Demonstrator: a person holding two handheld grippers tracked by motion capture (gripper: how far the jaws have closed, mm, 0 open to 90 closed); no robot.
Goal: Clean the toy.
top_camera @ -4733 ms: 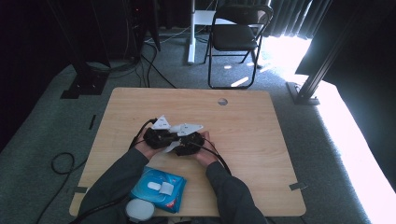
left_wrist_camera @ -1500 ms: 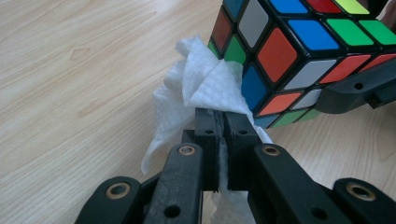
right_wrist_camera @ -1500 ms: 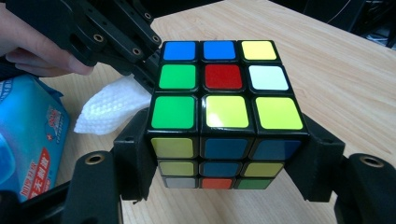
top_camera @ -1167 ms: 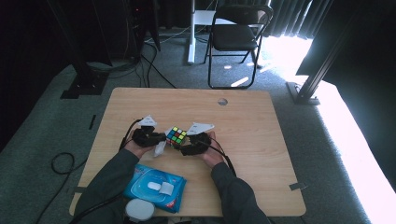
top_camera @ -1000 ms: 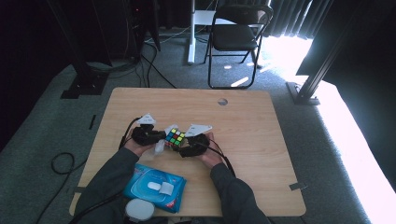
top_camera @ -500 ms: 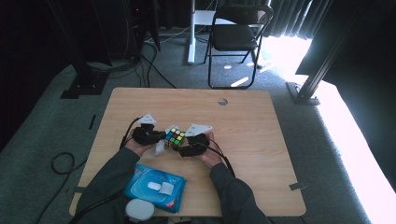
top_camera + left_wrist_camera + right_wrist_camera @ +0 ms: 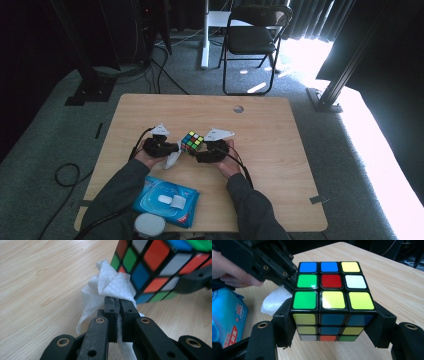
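The puzzle cube (image 7: 332, 302) is a glossy plastic block of black-edged squares in blue, yellow, green, red, white and orange, and it sits raised just above the middle of the wooden table (image 7: 280, 130), clamped between the two matte black jaws of the right gripper (image 7: 332, 326), which press on its opposite side faces. Against the cube's far side lies a white wipe (image 7: 105, 290), a thin, crinkled, dimpled sheet bunched into soft folds; in the left gripper view its upper fold touches the lower squares of the cube. The left gripper (image 7: 116, 305) is clenched tight on that wipe, the sheet pinched in the narrow seam between its blocky black jaw tips and hanging out below them. In the high view the two grippers face each other across the cube, each held in a hand with dark sleeves coming up from the near edge. The table top is pale, smooth wood grain with a small round hole (image 7: 238, 108) near its far edge. Close to the near edge lies a flat, shiny blue pack of wipes (image 7: 166, 200) with a white flap, and beside it a round grey object (image 7: 149, 225).
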